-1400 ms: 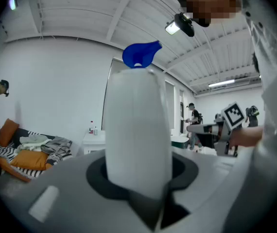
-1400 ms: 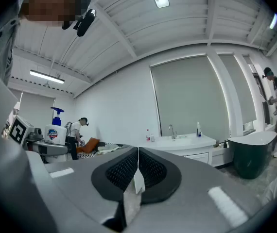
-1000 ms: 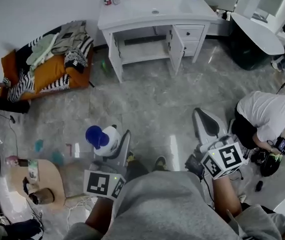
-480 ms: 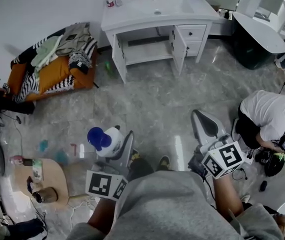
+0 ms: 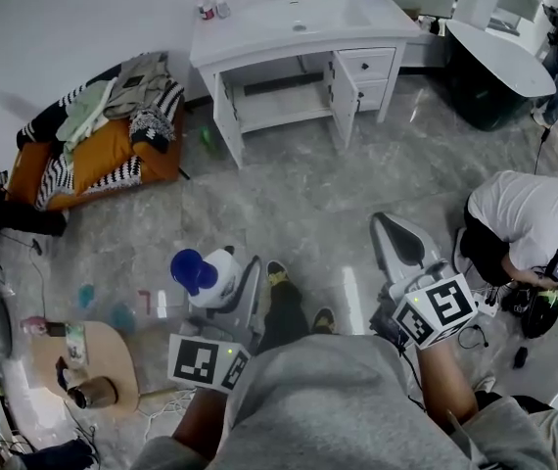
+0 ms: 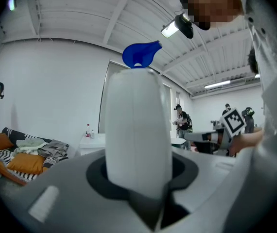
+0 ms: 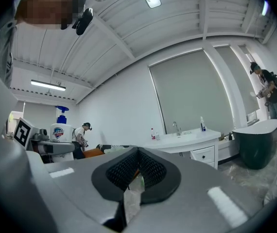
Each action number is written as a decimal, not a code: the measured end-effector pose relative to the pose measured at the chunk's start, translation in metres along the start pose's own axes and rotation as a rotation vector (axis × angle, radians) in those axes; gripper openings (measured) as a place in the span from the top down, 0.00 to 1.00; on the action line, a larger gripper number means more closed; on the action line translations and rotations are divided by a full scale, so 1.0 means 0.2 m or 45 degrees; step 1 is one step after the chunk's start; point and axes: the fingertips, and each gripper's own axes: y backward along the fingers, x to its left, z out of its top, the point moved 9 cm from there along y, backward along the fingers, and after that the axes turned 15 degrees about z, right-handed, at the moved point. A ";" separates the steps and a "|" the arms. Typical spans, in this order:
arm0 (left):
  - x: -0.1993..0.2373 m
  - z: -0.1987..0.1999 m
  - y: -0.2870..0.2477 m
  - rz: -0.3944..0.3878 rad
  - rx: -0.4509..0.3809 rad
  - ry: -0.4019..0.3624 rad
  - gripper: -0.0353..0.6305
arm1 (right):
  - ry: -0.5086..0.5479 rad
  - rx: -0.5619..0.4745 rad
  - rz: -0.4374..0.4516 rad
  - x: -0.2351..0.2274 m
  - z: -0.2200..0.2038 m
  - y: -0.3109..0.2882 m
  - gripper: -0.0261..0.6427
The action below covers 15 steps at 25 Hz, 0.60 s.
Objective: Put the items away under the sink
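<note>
Though the head view shows only the grey tip of the right hand-held gripper [image 5: 399, 246], the right gripper view reveals its jaws pinched together on a thin scrap of translucent plastic wrapper [image 7: 130, 198]. The left hand-held gripper [image 5: 235, 292] is clamped on an upright white plastic pump bottle with a blue cap [image 5: 204, 273], above the grey marble floor [image 5: 299, 204] and well apart from the white sink cabinet [image 5: 259, 42], whose doors stand open. The bottle's blue-and-red label shows only in the right gripper view.
</note>
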 end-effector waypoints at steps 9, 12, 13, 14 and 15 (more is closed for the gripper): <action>0.05 -0.01 -0.12 -0.053 0.023 0.000 0.70 | -0.002 0.036 -0.013 -0.03 0.00 -0.10 0.96; 0.07 -0.01 -0.16 -0.057 0.033 0.005 0.70 | -0.007 0.058 0.003 -0.04 -0.01 -0.15 0.96; 0.08 -0.02 -0.17 -0.055 0.036 0.008 0.70 | -0.009 0.064 0.009 -0.04 -0.01 -0.17 0.96; 0.09 -0.03 -0.19 -0.053 0.040 0.012 0.70 | -0.011 0.070 0.012 -0.05 -0.02 -0.20 0.96; 0.11 -0.03 -0.20 -0.050 0.044 0.016 0.70 | -0.015 0.076 0.015 -0.06 -0.02 -0.22 0.96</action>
